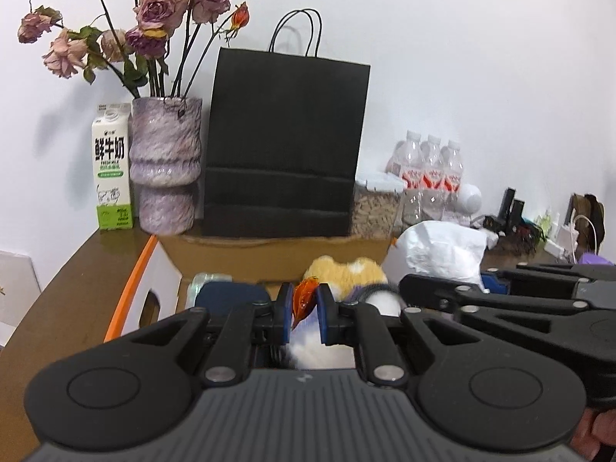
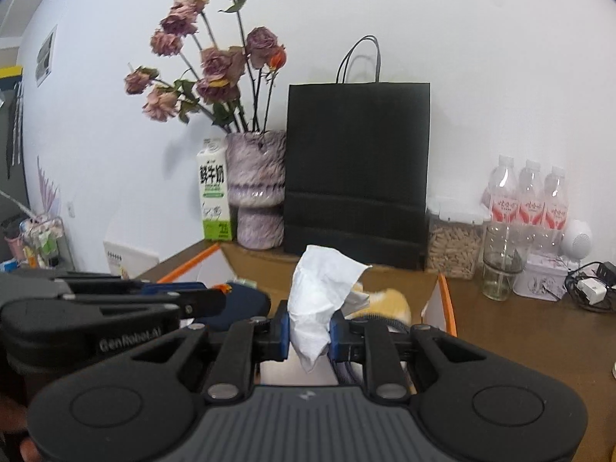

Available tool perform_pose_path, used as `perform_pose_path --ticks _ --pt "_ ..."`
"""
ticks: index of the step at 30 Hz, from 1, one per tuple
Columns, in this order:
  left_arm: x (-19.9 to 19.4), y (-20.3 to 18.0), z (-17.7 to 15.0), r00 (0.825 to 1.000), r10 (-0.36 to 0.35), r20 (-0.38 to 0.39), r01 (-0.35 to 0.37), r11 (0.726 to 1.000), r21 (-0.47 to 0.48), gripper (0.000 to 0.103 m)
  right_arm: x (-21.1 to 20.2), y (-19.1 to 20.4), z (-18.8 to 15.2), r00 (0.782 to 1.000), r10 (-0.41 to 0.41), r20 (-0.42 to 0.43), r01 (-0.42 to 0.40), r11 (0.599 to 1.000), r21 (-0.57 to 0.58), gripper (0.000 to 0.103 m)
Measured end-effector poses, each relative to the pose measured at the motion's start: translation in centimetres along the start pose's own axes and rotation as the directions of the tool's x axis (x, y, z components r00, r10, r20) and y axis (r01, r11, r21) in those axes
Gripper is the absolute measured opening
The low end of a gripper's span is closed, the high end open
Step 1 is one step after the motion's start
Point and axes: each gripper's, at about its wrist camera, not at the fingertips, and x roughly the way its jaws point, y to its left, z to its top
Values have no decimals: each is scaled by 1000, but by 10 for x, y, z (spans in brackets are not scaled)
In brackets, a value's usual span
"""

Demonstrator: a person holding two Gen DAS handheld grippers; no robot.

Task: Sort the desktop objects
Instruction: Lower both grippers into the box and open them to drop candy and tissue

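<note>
While both grippers hung over the open cardboard box [image 2: 389, 274] on the brown desk [image 2: 519, 331], the biggest thing back there was the black paper bag [image 1: 285, 146] standing against the wall, right behind the box. Just left of it sat the purple vase [image 1: 166, 165] with dried roses, and a milk carton [image 1: 111, 169] touching the vase's left side. Water bottles [image 2: 527, 196] stood off to the right. Inside the box was a fuzzy yellow plush thing [image 1: 346, 273]. The right gripper [image 2: 308, 333] had its fingers pinched on a crumpled white tissue [image 2: 319, 288], held up over the box. The left gripper [image 1: 304, 310] was squeezing a small orange wrapper [image 1: 304, 300] between its pads, also above the box.
</note>
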Motion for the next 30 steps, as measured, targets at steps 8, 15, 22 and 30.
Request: perform_pose_path --ticks 8,15,22,30 --pt "41 13 11 999 29 -31 -30 999 -44 14 42 -10 5 999 -10 -39 11 1000 20 17" --pt "66 22 9 996 52 -71 -54 998 -33 14 70 -15 -1 995 -11 -100 12 1000 9 18" --pt "72 27 6 993 77 -89 -79 997 -22 15 78 -17 -6 991 -30 -134 30 1000 -8 32" --pt "62 31 10 986 158 -58 -159 987 -20 103 74 -12 -3 986 -73 -147 69 997 -29 103"
